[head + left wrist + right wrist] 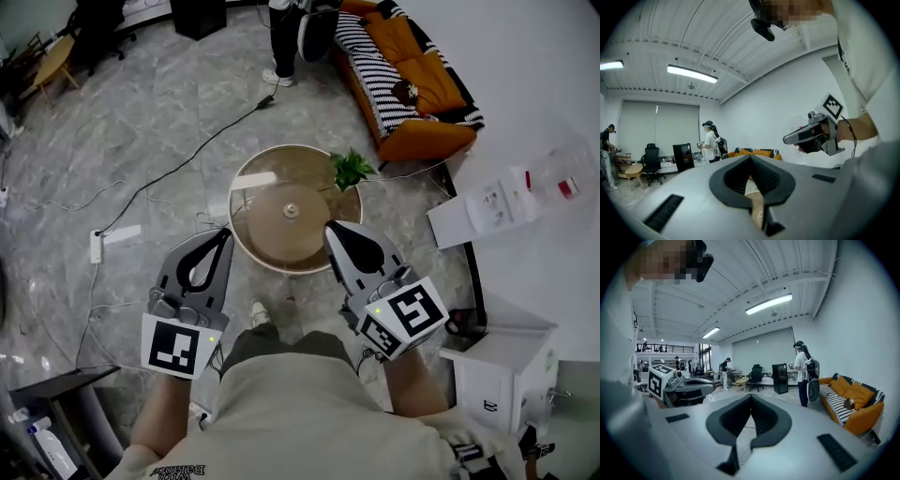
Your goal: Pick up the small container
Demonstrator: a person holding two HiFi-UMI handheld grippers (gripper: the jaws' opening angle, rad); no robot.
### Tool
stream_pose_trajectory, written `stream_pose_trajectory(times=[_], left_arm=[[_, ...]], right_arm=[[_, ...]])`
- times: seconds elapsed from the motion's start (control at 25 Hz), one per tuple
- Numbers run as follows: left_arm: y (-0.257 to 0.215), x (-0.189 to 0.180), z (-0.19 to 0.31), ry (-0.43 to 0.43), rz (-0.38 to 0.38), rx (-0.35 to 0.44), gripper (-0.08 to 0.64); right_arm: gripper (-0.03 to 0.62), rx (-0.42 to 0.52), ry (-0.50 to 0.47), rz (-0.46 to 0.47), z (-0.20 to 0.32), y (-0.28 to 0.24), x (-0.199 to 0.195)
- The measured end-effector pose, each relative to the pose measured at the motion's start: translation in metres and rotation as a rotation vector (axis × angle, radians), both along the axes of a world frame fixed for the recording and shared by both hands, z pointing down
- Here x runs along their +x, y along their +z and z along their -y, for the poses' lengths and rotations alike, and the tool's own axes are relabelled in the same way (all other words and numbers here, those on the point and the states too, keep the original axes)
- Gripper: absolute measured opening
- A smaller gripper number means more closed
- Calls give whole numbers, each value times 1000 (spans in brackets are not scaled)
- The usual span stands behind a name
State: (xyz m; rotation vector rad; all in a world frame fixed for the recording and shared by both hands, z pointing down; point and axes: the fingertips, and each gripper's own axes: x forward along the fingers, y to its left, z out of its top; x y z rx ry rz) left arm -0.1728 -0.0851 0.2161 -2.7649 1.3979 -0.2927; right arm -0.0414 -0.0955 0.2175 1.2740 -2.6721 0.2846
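Mostly bare round table (267, 183), plant (351, 169) at its far-right rim, open floor (169, 122) to its left.

No readable words. Upside-down print on shirt hem (183, 468), below round table (272, 236): too blurred. Tiny mark on white cabinet (499, 377), lower right of round table: illegible.

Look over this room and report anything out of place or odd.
Nothing looks spilled or broken. One thing stands out: a black cable trails loose across the open floor from the white power strip toward the sofa, which could be a trip hazard.
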Motion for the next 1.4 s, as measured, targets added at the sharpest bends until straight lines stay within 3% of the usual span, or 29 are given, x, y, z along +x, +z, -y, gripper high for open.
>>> stream_pose_trajectory(times=[0.36, 0.56, 0.76, 0.84, 0.88, 1.0, 1.2, 1.4], left_arm=[[19, -5, 58, 12, -27, -33, 5], [31, -6, 85, -54, -61, -46, 5], [50, -5, 117, -89, -35, -53, 5], [60, -3, 132, -96, -29, -53, 5], [67, -2, 140, -101, -26, -54, 5], [90, 0, 160, -115, -23, -62, 5], [141, 15, 187, -109, -35, -88, 5], [218, 29, 201, -127, -32, -165, 5]], right_arm=[[-5, -12, 86, 14, 59, 12, 3], [-5, -63, 120, 39, 88, 36, 21], [-3, -55, 100, 53, 127, 62, 25], [22, -49, 90, 66, 146, 77, 27], [71, -51, 82, 70, 156, 86, 26], [171, -73, 62, 73, 182, 126, 25], [210, -178, 76, 46, 222, 226, 30], [226, -246, 97, 5, 237, 338, 43]])
